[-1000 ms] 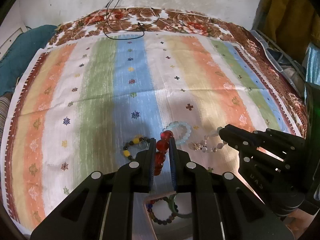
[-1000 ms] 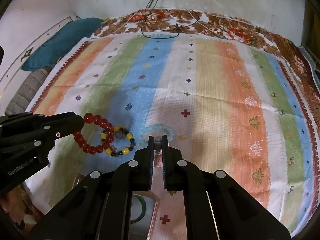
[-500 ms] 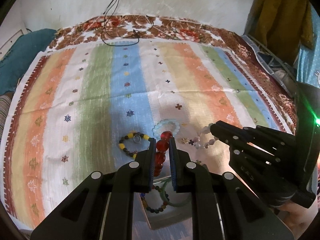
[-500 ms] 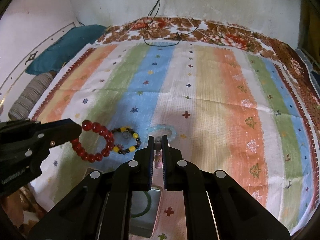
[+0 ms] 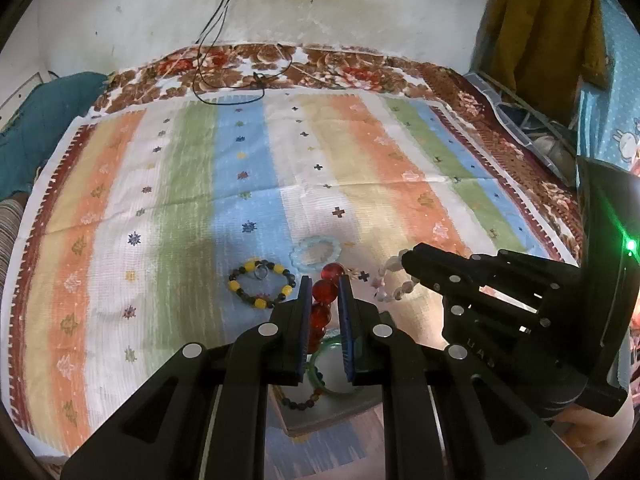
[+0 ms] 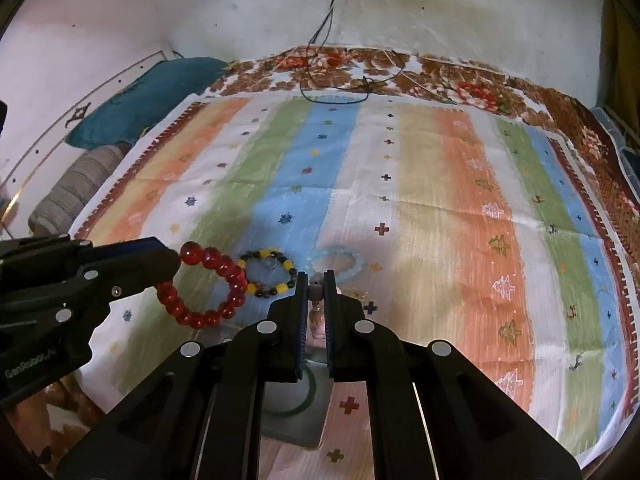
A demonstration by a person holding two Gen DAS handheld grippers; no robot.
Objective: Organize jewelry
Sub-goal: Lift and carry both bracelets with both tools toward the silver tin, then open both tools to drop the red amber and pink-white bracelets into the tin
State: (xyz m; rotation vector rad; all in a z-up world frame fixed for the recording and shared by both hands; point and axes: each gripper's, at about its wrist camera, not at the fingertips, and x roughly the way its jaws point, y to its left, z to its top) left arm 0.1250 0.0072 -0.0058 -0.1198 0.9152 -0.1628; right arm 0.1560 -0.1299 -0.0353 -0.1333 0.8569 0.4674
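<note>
Left gripper (image 5: 324, 292) is clamped on the red bead bracelet (image 6: 208, 292), which hangs clear above the striped cloth (image 6: 440, 200). Right gripper (image 6: 316, 292) is pinched tight on a pale bead bracelet (image 5: 390, 286), lifted too. Both sit over a small tray (image 5: 332, 412) w/ a green bangle (image 5: 320, 364) and a dark bead string already inside. Yellow-and-black bracelet (image 5: 260, 284) and light blue bracelet (image 5: 316, 252) lie on the cloth just beyond. Step looks like carry-to-tray; next needs lowering over the tray, then spreading the fingers to drop each w/o tangling.
</note>
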